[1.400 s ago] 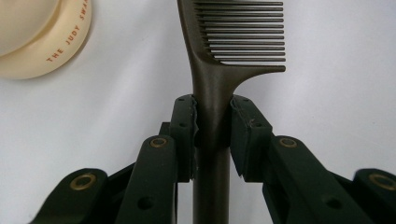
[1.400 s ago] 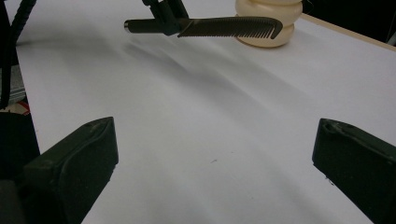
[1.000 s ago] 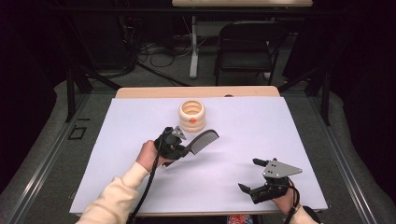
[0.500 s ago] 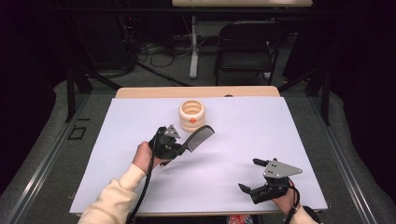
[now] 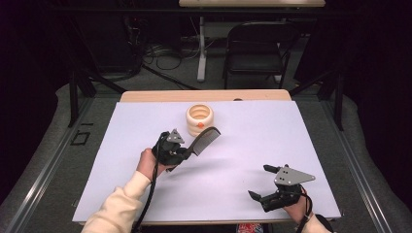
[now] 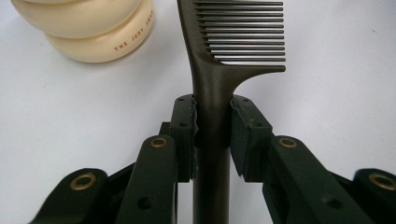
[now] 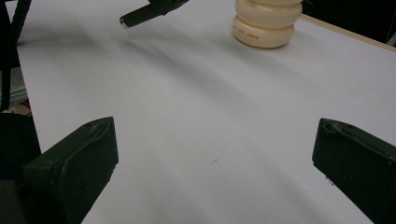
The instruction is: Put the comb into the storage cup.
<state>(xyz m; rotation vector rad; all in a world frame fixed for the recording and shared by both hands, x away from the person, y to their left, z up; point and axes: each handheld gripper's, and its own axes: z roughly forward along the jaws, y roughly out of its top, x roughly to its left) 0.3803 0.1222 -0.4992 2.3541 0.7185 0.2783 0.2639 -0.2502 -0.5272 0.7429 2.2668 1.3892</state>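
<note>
One cream holder (image 6: 88,28): "THE JUST SMA…"

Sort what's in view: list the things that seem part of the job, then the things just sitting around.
In use, as far as it shows:
left gripper, shut on the comb
cream ringed holder, close to the comb

Idle or background:
right gripper, open over the white table cover
chair
floor cables

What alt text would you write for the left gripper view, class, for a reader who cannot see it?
The left gripper has its two black jaws shut on the handle of a dark comb, whose teeth point right. A cream ribbed holder stands at upper left on the white table cover.
</note>
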